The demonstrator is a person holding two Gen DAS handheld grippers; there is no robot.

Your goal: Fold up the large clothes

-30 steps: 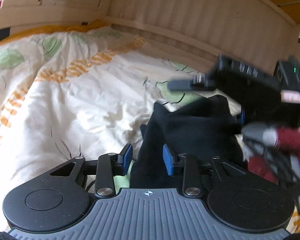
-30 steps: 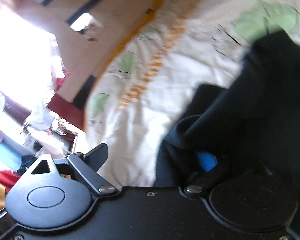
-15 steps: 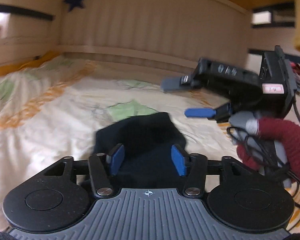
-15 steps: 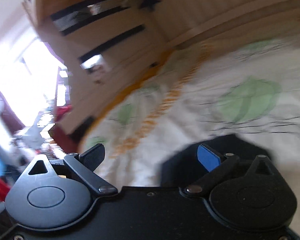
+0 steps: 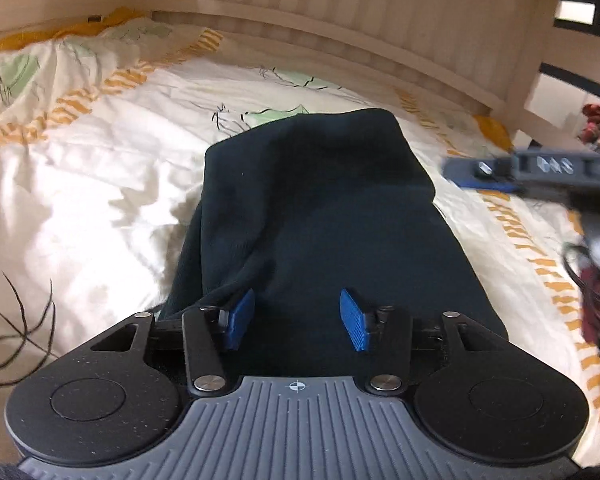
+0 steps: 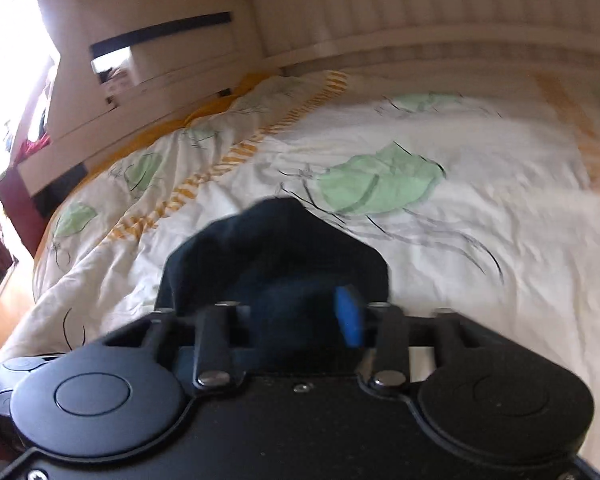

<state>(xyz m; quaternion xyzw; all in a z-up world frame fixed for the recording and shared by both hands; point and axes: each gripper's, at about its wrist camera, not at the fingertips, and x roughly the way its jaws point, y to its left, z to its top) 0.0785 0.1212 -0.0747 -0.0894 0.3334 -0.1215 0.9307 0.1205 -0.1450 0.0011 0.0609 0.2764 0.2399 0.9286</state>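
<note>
Across the bed's leaf-printed white quilt (image 5: 100,184), toward its near edge, lies the soft, limp dark navy knit garment (image 5: 320,216). Left tongs (image 5: 296,320) stand parted over it, having just narrowed, gripping nothing; a hem corner looks the best hold. Right tongs (image 6: 296,316) have just closed onto bunched cloth. No legible writing.
</note>
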